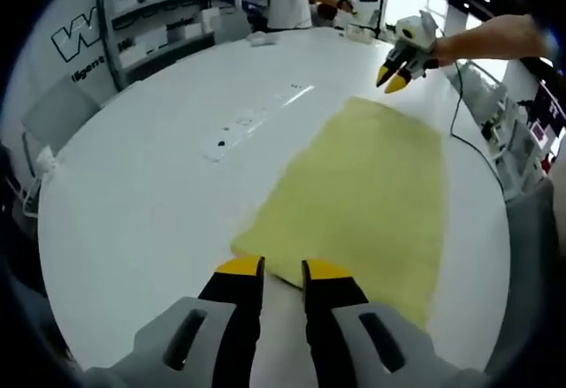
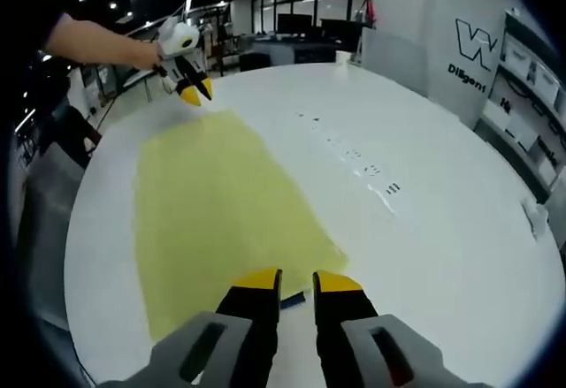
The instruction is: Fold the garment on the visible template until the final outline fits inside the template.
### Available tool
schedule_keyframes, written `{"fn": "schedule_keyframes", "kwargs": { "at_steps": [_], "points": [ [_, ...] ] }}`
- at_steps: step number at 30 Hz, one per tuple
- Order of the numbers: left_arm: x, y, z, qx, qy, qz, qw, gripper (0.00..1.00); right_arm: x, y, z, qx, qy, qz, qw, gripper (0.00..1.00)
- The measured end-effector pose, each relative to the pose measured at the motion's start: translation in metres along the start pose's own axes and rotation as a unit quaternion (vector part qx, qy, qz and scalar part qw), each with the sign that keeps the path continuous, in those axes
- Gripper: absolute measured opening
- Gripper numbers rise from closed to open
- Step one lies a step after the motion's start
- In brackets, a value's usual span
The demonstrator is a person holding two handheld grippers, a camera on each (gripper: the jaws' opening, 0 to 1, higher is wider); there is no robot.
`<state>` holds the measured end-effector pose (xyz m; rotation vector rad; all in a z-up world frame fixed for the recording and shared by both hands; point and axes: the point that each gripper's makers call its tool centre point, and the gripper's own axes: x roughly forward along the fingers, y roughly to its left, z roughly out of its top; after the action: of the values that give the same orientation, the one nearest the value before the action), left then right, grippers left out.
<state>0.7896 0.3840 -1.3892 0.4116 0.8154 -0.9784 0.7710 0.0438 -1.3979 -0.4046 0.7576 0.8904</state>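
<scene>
A big white "W" is showing on the wall panel (image 2: 475, 48), with smaller letters beneath it reading roughly "Diligent"; the rest is unreadable.

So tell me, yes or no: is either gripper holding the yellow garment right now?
No: the yellow garment lies flat on the white table, with both the left gripper and right gripper clear of it.

One yellow garment (image 1: 367, 185), two tools, one table (image 1: 141, 202).

Both views face each other across the garment (image 1: 367, 194) (image 2: 212, 211)
</scene>
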Motion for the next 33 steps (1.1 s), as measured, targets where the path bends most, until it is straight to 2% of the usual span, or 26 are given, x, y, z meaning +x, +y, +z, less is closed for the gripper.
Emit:
{"fn": "schedule_keyframes", "kwargs": {
  "at_steps": [5,8,11,16,26,33],
  "points": [
    [-0.013,-0.021,-0.016,-0.01,-0.013,-0.002,0.9999,0.2,-0.008,0.028,-0.011,0.0,-0.013,0.01,0.9999,0.14],
    [-0.02,-0.033,-0.023,-0.025,-0.031,-0.003,0.9992,0.21,-0.014,0.046,-0.018,0.004,-0.022,0.019,0.9996,0.13],
    [-0.026,-0.048,-0.035,-0.028,-0.034,-0.002,0.999,0.22,-0.02,0.064,-0.028,0.009,-0.03,0.026,0.9992,0.14],
    [-0.032,-0.07,-0.048,-0.05,-0.055,-0.003,0.9972,0.24,-0.028,0.081,-0.036,0.018,-0.043,0.025,0.9986,0.15],
    [-0.034,-0.093,-0.063,-0.082,-0.077,0.01,0.9936,0.29,-0.037,0.102,-0.052,0.03,-0.05,0.019,0.9981,0.2],
    [-0.025,-0.096,-0.09,-0.102,-0.064,0.021,0.9925,0.29,-0.035,0.112,-0.066,0.038,-0.044,0.018,0.9981,0.22]
  ]
}}
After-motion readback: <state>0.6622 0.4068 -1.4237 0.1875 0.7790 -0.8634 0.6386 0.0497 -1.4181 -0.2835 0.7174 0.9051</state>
